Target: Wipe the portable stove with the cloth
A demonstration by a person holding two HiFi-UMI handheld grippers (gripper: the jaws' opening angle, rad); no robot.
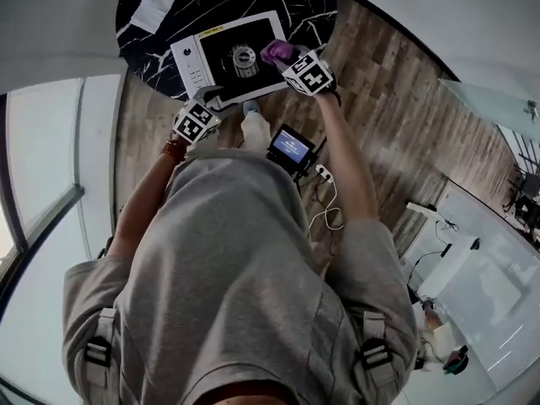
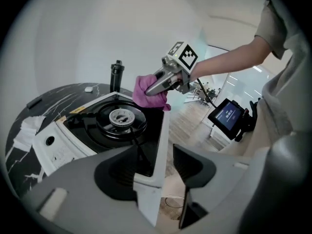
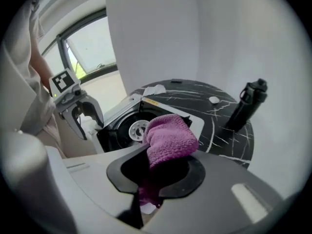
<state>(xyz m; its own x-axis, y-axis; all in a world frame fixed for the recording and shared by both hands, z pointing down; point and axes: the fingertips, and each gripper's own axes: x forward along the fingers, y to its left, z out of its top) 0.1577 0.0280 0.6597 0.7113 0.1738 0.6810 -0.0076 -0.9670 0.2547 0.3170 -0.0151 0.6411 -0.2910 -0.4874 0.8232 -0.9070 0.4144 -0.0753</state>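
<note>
Nearest thing is a small screen [image 1: 291,146] down by the person's waist, not part of the job. Just past it, the left gripper [image 2: 157,155] sits at the near-left corner of the stove [image 1: 190,62]. Its jaws are spread wide with the white rim of that corner between them, and there's a gap beside the rim, so it isn't squeezing anything. The stove is at the near edge of the round black table [image 1: 139,49], and you can see floor right beside that corner.

A bit further in is the burner [image 2: 119,117], in the middle of the black top. Over the right side of the top, the right gripper [image 3: 156,172] is clamped on the purple cloth [image 3: 170,138], which sticks out in a bunched lump. I can't tell whether it's touching the surface or hanging just above it. Past the stove there's a black bottle [image 3: 246,106] standing upright, and some white paper [image 1: 155,9] on the far-left side of the table.

What I'd worry about:
- **Stove sliding.** Nothing is steadying it right now (smooth marble-look top, light little stove). A firm wipe toward the near side could push it over the edge, and a wipe away could bump the bottle over.
- **Poor contact.** With the cloth balled up like that, only a small patch would touch the surface.
- **Snagging.** The cloth could catch on the burner ring and get tugged out of the jaws.
</note>
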